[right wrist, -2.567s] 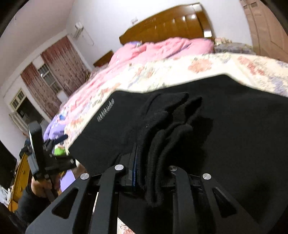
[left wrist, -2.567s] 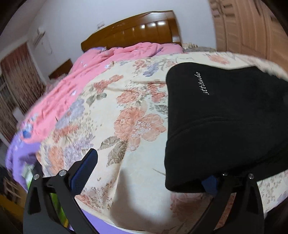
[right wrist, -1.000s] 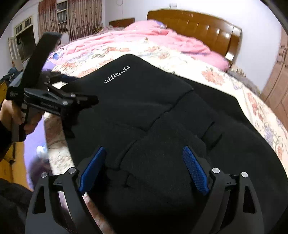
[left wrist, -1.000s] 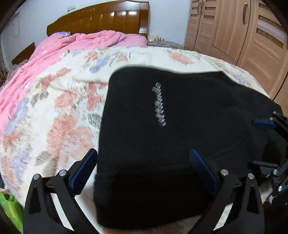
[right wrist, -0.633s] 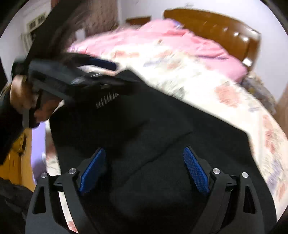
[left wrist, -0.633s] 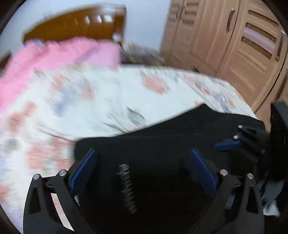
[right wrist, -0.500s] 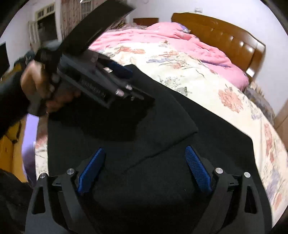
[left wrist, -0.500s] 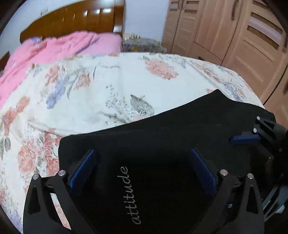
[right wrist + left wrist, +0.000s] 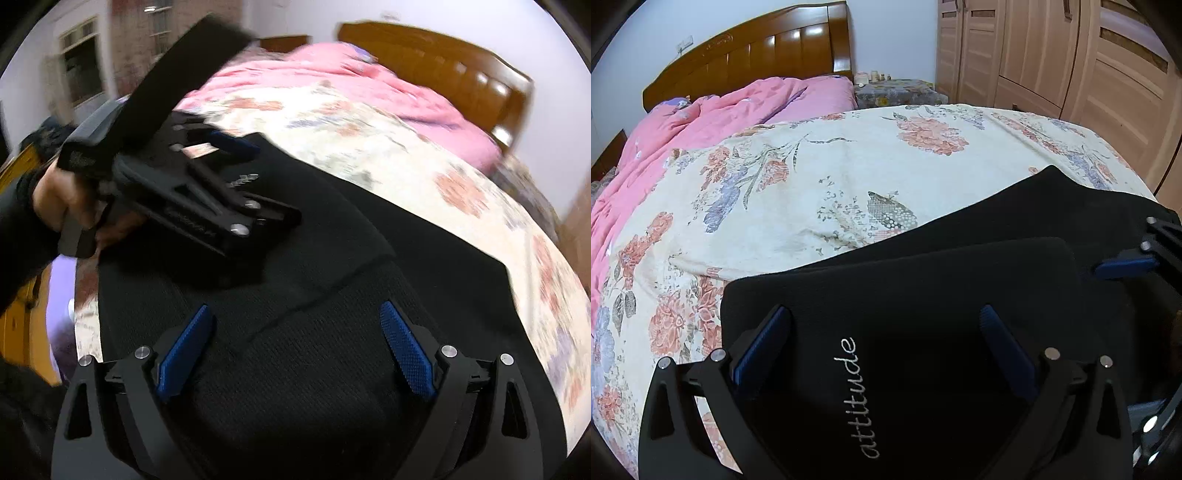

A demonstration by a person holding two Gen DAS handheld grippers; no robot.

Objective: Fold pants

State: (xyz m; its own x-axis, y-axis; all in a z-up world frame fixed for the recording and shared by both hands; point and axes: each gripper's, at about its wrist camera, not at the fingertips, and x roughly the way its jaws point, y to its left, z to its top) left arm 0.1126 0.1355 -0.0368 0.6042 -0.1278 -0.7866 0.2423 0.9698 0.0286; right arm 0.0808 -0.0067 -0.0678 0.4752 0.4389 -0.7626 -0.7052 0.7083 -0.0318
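We are at a bed with a floral bedspread (image 9: 820, 177), a pink quilt (image 9: 713, 118) toward ten o'clock. The black pants (image 9: 923, 302) lie at six o'clock, near the bed's edge. A moment ago our right gripper (image 9: 295, 347) pinched bunched cloth; now a flap lies folded over, so one fold seems finished. Both it and our left gripper (image 9: 886, 347) hover above the pants, spread and holding nothing.
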